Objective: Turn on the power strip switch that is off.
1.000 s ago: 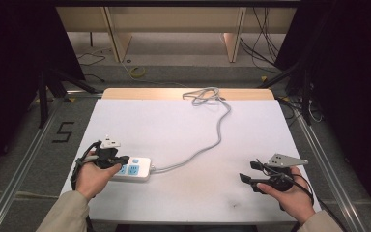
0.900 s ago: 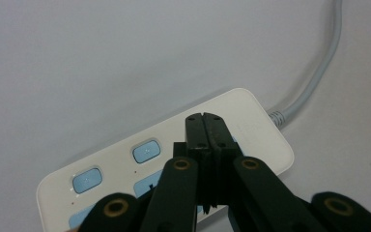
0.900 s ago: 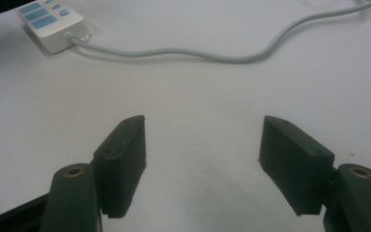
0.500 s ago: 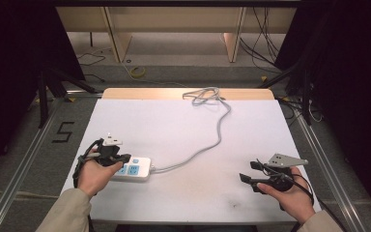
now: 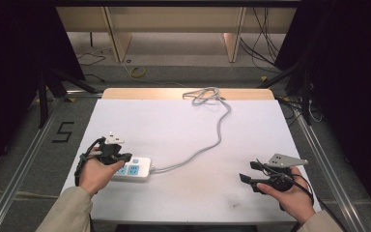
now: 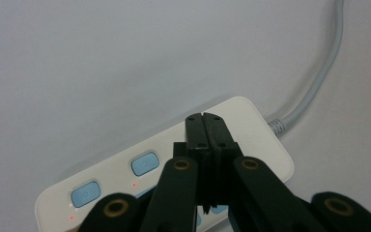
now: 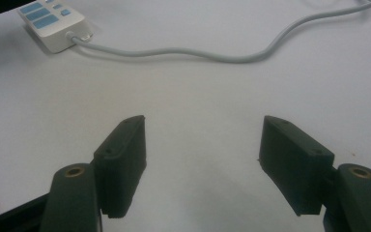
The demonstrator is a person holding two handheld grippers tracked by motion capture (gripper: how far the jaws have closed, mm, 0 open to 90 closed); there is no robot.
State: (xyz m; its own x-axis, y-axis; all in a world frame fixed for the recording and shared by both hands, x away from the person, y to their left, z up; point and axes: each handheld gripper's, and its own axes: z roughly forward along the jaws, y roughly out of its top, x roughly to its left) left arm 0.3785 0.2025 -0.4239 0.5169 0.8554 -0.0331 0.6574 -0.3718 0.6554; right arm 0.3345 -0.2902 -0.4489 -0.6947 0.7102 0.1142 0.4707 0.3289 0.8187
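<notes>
Both sleeves are beige, the left sleeve (image 5: 65, 212) plainly cuffed. Each claw is black: the left claw (image 6: 206, 126) has brass-coloured pivot screws on its links, and the right claw (image 7: 203, 162) has blocky black pads, brass pivots and a grey three-cornered plate (image 5: 286, 160) on top.

High view: fixed overhead, person's side, looking forward and down over the whole white table (image 5: 183, 121), floor and shelving beyond. Left gripper view: rides the left gripper (image 6: 206, 118), looks steeply down, very close to the power strip (image 6: 251, 121). Right gripper view: rides the right gripper (image 7: 203, 145), low over the table, facing across it. Shared by all three: power strip and its grey cord (image 7: 198, 52).
</notes>
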